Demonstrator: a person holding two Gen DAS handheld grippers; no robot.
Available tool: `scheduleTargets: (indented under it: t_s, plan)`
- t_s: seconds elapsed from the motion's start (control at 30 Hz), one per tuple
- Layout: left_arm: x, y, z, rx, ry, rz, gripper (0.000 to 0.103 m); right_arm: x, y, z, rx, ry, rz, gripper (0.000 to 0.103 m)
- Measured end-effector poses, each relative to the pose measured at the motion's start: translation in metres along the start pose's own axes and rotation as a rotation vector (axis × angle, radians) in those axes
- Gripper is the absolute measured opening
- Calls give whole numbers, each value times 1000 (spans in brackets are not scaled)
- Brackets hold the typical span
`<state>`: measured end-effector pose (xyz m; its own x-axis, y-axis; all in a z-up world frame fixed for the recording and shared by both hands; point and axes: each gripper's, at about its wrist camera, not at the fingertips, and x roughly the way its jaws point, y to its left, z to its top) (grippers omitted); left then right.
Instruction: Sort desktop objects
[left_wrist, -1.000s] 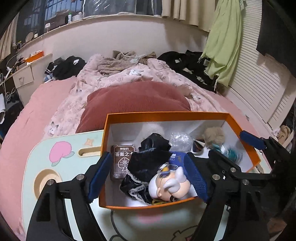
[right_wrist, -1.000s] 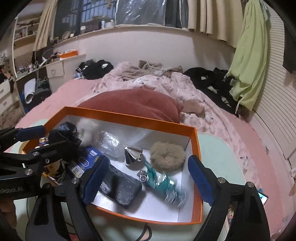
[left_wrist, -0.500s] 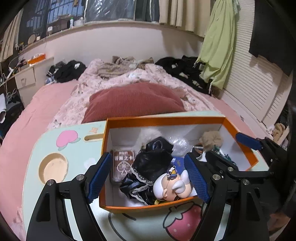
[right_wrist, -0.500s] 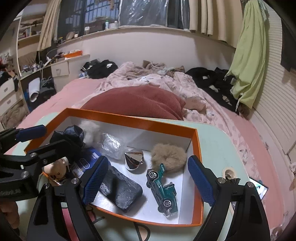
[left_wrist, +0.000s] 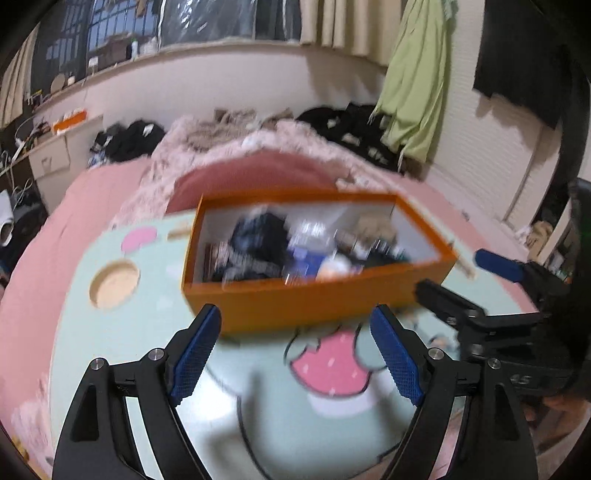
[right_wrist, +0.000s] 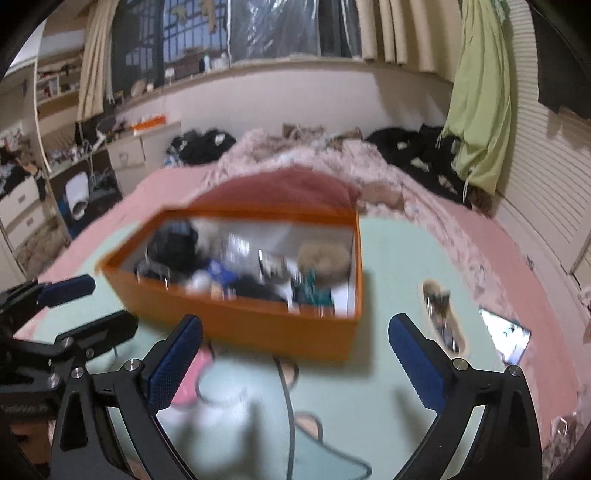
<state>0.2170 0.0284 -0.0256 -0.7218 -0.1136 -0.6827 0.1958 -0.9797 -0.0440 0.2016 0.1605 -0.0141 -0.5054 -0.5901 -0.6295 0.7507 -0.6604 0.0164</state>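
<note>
A: Where is the box?
B: The orange box (left_wrist: 317, 306) sits on the green table (left_wrist: 122, 332). It is full of small things, but they are too blurry to name, except a fluffy brown ball (right_wrist: 324, 258) near its right wall.
A: What are the grabbers doing?
B: The left gripper (left_wrist: 295, 354) has its jaws spread wide and holds nothing. The right gripper (right_wrist: 295, 363) is spread wide too, and holds nothing.
A: Are they touching the box?
B: No. Both hang in front of its near wall, above bare table with a strawberry picture (left_wrist: 330, 369).
A: What is near the edges?
B: A round cup hole (left_wrist: 113, 283) lies left of the box. A phone (right_wrist: 506, 339) rests at the table's right edge. A red pillow (right_wrist: 280, 190) is behind the box.
</note>
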Motion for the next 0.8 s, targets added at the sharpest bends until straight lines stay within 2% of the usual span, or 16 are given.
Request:
scheduleTargets:
  t_s: [0.23, 0.3, 0.33, 0.8]
  plan:
    - [52, 12, -19, -48, 229, 108, 84, 41, -5, -25, -4, 208, -22, 103]
    - [52, 9, -22, -36, 218, 156, 103, 45, -7, -28, -4, 222, -24, 103]
    - [54, 10, -23, -50, 229, 133, 103, 45, -7, -29, -4, 221, -25, 103]
    - [52, 11, -23, -50, 230, 127, 103, 44, -7, -32, -5, 218, -27, 103]
